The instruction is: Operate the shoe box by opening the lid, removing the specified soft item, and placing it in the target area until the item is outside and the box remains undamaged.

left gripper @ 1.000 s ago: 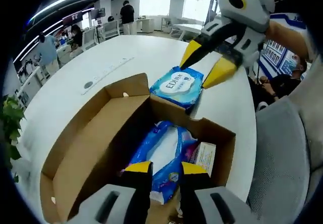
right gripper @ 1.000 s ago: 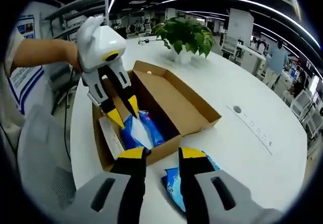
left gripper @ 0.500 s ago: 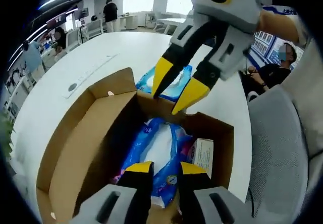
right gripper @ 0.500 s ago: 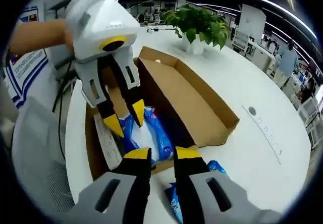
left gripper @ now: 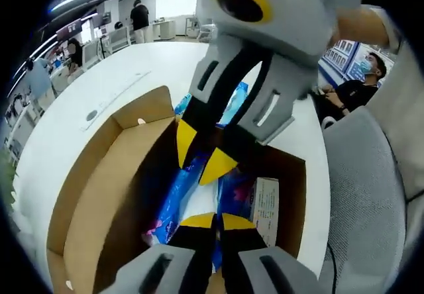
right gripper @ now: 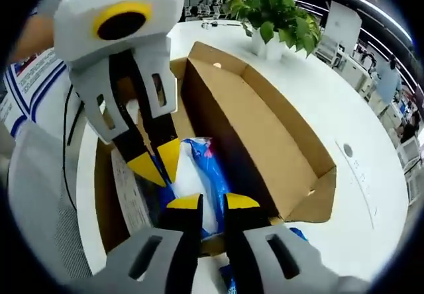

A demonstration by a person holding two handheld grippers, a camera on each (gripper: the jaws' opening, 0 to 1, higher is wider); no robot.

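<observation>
Both grippers have been brought closer together over the open shoe box since a second ago, and their jaws, spread apart then, are now nearly pressed together. In the left gripper view, the left gripper is seen at the bottom with its yellow tips almost touching, directly above the blue soft pack lying in the box; whether the pack is actually pinched cannot be told. The right gripper is reached down into the box from above, its yellow tips close to each other and just over the same pack. A white leaflet is seen beside the pack against the box wall. A second blue pack is partly visible outside the box on the white table, behind the right gripper. In the right gripper view, the right gripper is held with its tips narrowly apart over the blue soft pack, and the left gripper is lowered beside it with its tips touching the pack. The box lid is folded fully back and a potted plant stands beyond it on the table. A grey chair is seen beside the table.
</observation>
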